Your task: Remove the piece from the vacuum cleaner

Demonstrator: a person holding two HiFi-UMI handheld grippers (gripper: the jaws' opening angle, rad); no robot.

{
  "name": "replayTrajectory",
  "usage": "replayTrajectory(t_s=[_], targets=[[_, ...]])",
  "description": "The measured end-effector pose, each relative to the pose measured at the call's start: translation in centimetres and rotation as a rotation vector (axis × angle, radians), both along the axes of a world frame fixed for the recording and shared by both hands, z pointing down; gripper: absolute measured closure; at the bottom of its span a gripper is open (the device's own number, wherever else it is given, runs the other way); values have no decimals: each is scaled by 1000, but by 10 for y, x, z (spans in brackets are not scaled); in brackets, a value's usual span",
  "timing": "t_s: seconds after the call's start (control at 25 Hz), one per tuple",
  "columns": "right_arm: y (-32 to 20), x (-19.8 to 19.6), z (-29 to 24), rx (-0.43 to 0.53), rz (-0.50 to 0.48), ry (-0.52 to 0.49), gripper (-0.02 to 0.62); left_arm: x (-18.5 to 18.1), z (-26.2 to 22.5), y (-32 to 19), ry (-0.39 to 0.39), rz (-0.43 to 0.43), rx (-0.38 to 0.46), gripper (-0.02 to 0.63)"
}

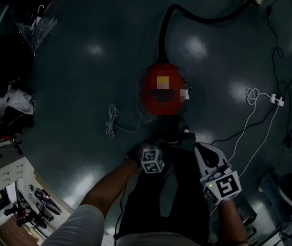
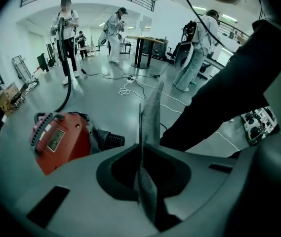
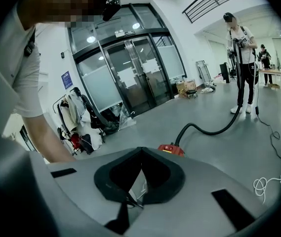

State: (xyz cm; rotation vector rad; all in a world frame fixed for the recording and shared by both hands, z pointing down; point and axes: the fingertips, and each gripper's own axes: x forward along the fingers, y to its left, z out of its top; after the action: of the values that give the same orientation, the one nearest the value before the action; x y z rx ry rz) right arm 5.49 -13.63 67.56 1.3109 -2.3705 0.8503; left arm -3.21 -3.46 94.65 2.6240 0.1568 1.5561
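Left gripper (image 2: 151, 97) and right gripper (image 3: 138, 174) hang empty, fingers pressed together, short of the red vacuum (image 2: 61, 141) on the floor (image 1: 84, 86); its ribbed hose cuff (image 2: 109, 140) looks rigid, light, probably the best hold.

Head view: high over the vacuum cleaner (image 1: 160, 88), facing steeply down.
Left gripper view: low, near its side, facing across the floor (image 2: 105, 90).
Right gripper view: low, farther back, facing the glass doors (image 3: 130, 73).
Shared: vacuum cleaner, hose (image 1: 207, 19).
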Motion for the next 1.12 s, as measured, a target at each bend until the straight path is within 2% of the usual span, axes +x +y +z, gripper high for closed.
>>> replayTrajectory(t_s=[0.32,0.52,0.76,0.96,1.12], targets=[[24,-7,-92,90,33,-20,580,-9,-112,18,47,-20,59,575],[41,-6,-147,105,71,-1,580,-15,-191,23,82,-74,49,575],[73,-3,-183,139,125,-46,580,-20,-257,39,113,-164,13,575],[97,5,-231,180,141,-33,580,-21,-320,68,143,-262,-28,575],[121,16,-245,195,131,-13,580,-18,-356,95,166,-306,-37,575]])
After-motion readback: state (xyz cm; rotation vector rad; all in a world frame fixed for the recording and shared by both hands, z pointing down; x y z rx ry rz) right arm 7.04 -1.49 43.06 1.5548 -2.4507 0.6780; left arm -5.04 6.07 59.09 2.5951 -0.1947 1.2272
